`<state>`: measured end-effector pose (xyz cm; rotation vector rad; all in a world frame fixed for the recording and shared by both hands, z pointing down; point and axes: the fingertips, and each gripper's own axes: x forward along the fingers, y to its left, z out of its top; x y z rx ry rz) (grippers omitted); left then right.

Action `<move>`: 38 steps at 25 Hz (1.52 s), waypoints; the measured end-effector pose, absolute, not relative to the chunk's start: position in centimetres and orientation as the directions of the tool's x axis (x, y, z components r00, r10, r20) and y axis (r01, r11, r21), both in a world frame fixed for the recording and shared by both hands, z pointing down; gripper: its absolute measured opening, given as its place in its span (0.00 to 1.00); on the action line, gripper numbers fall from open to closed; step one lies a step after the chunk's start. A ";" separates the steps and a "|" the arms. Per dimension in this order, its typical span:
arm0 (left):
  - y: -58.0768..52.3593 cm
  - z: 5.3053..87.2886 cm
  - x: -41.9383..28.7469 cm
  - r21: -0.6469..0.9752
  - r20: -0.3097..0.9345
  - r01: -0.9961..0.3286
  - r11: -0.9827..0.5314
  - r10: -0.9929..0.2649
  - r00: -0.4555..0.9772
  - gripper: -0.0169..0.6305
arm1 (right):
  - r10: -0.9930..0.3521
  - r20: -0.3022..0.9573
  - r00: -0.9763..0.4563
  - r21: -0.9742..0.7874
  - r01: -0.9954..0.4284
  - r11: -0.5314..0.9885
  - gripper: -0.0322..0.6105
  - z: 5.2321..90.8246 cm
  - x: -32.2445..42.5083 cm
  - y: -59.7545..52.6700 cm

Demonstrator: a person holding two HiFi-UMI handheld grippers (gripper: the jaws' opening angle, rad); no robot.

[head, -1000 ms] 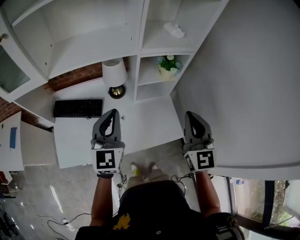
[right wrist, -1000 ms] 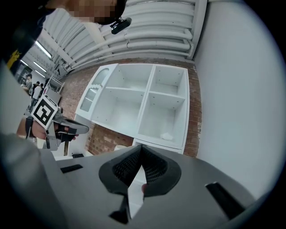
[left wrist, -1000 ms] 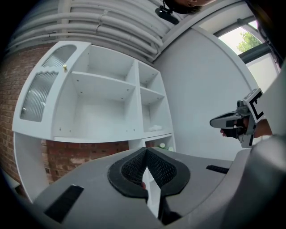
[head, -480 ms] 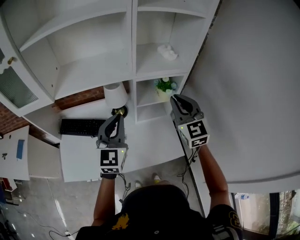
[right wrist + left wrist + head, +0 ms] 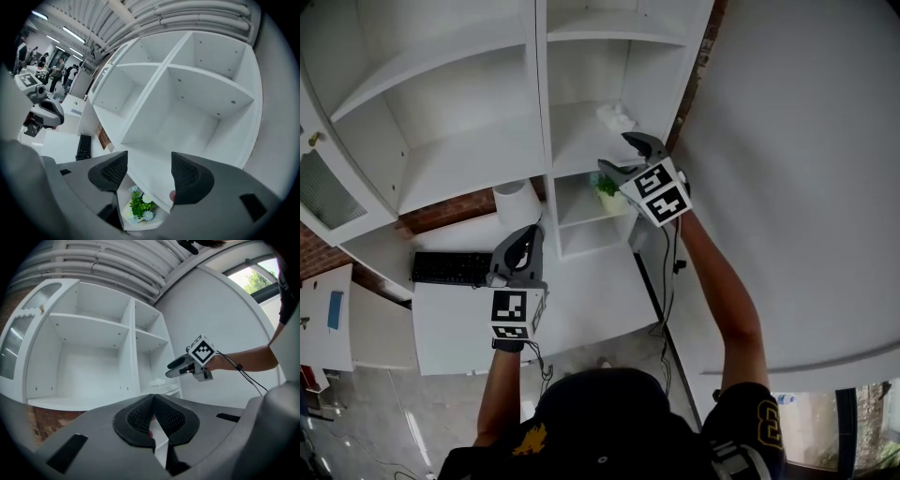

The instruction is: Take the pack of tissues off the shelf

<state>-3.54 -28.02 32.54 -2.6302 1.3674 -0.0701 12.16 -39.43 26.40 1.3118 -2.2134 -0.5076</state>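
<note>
The pack of tissues (image 5: 616, 116) is a small white bundle on the middle shelf of the right-hand column; it shows faintly in the left gripper view (image 5: 155, 382). My right gripper (image 5: 615, 153) is raised just in front of and below it, apart from it. Its jaws have just been opening and nothing is between them (image 5: 149, 171). The tissues do not show in the right gripper view. My left gripper (image 5: 529, 232) hangs lower over the desk with its jaws shut and empty (image 5: 152, 401). The left gripper view also catches the right gripper (image 5: 170, 371) by the shelf.
A white shelf unit (image 5: 469, 150) has open compartments. A small potted plant (image 5: 607, 190) stands in the compartment below the tissues (image 5: 139, 206). A white lamp (image 5: 517, 202) and black keyboard (image 5: 450, 267) sit on the white desk (image 5: 581, 300). A white wall panel (image 5: 787, 169) runs along the right.
The right gripper rose from waist height to the tissue shelf, and its jaws went from shut to open. The left gripper moved a little up and toward the desk.
</note>
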 end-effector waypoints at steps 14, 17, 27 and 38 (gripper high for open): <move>-29.2 32.7 -4.2 -0.167 -0.034 -0.826 -0.538 -0.835 0.550 0.05 | -0.901 0.379 -0.211 0.480 -0.788 0.386 0.48 26.2 16.0 -51.9; -29.3 33.1 -4.4 -0.163 -0.024 -0.832 -0.531 -0.841 0.541 0.05 | -0.896 0.408 -0.172 0.442 -0.822 0.359 0.48 26.6 16.7 -53.3; -29.3 33.5 -5.3 -0.161 -0.012 -0.842 -0.514 -0.852 0.523 0.05 | -0.855 0.506 -0.113 0.393 -0.852 0.346 0.48 29.1 17.3 -54.9; -29.0 34.1 -4.7 -0.159 -0.002 -0.838 -0.522 -0.848 0.529 0.05 | -0.862 0.493 -0.118 0.378 -0.863 0.335 0.48 29.6 17.4 -55.0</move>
